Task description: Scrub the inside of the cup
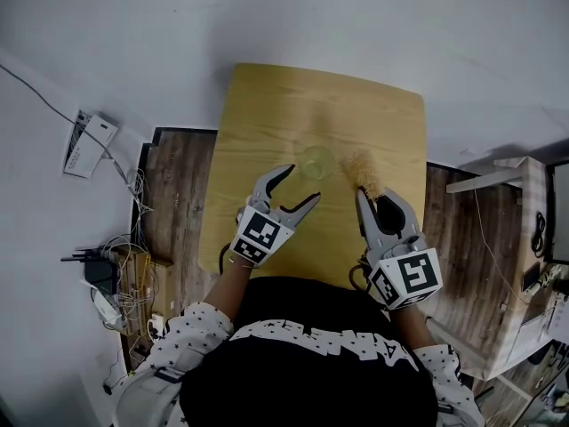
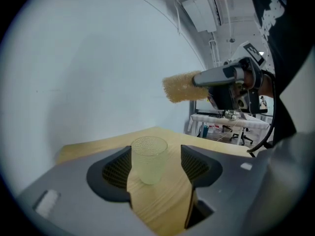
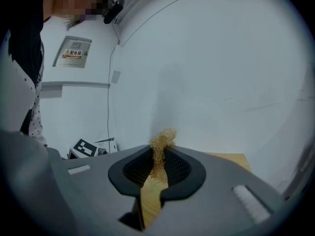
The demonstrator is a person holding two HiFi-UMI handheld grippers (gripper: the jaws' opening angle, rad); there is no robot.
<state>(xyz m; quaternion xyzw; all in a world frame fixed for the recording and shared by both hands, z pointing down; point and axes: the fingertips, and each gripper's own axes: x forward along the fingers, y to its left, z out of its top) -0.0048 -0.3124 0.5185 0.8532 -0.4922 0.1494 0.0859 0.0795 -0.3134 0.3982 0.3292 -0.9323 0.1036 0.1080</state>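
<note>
Grey jaws of the left gripper [image 1: 302, 185] stand apart and grip nothing. The translucent, textured cup [image 1: 317, 161] stands upright on the wooden table [image 1: 267, 105] just ahead of their tips, and neither pad presses on it. The right gripper [image 1: 373, 199] is closed on a tan fibrous scrubber [image 1: 362, 165], whose frayed end projects beyond the jaws. The scrubber sits just to the right of the cup, clear of it and outside its mouth. The cup is near the table's middle.
</note>
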